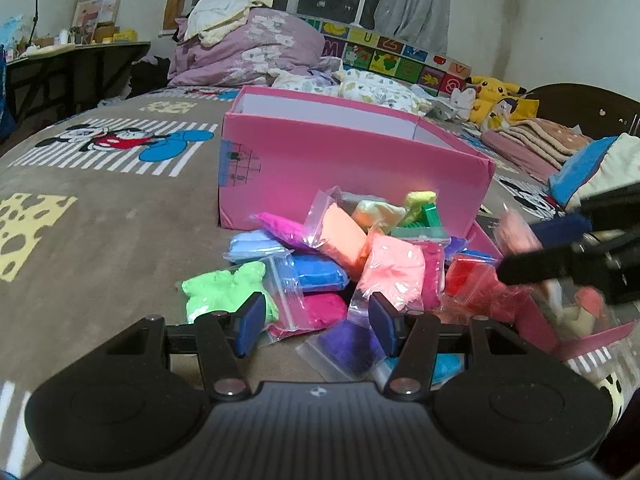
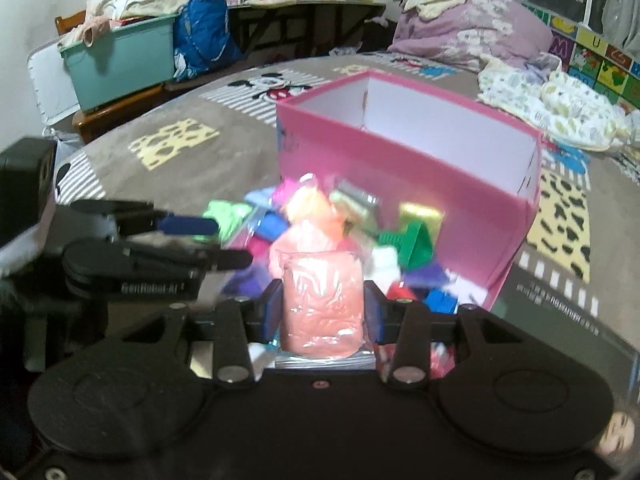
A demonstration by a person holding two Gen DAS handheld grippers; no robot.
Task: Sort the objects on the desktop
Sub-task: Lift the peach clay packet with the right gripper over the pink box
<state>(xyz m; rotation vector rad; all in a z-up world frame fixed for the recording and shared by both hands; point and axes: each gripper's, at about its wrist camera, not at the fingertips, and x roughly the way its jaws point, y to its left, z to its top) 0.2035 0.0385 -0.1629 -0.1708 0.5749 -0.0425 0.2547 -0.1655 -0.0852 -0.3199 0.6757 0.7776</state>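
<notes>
Right gripper clamps salmon-pink clay packet in clear zip bag, above pile, short of open pink cardboard box. Left gripper open, empty. Risk: slick plastic slips; packet drops onto pile.

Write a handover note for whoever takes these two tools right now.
Right tool: shut on a salmon-pink clay bag, lifted above the pile.
Left tool: open, empty, hovering low over the near edge of the pile of clay bags.
Pink box: open, behind the pile on the bed; no bags visible inside from these views.
Left: drop the held bag in the box, then clear the pile.
</notes>
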